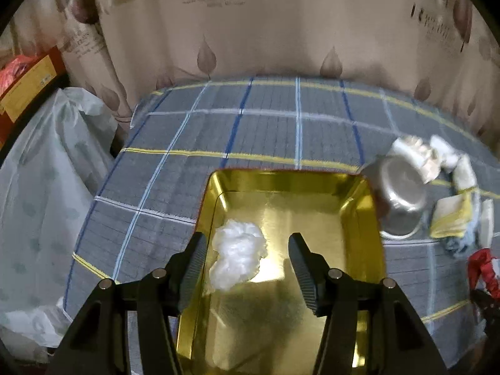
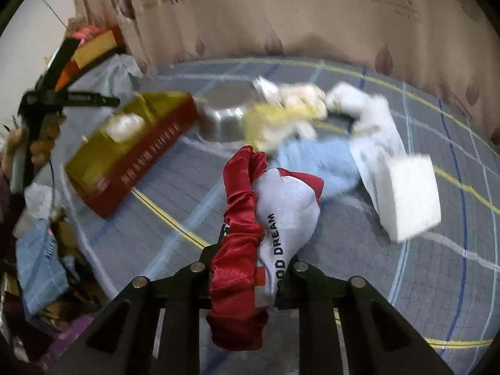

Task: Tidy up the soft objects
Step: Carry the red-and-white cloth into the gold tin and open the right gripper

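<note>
The right gripper (image 2: 250, 265) is closed on the red-and-white sleep mask (image 2: 265, 218), which hangs forward of its tips; the left gripper (image 1: 247, 268) stands wide apart and empty above the gold tray (image 1: 359, 212), with the white cotton wad (image 1: 237, 259) lying free on the tray floor between its fingers. The step in hand appears to be carrying the mask to the tray, which sits ahead and to the left of the right gripper; keep the grip firm on the slippery satin; clear the left gripper before lowering; release low, beside the wad. The remaining soft items (image 2: 312, 118), foam block (image 2: 409, 197) and steel bowl (image 2: 222, 122) lie ahead of the right gripper and to its right.
</note>
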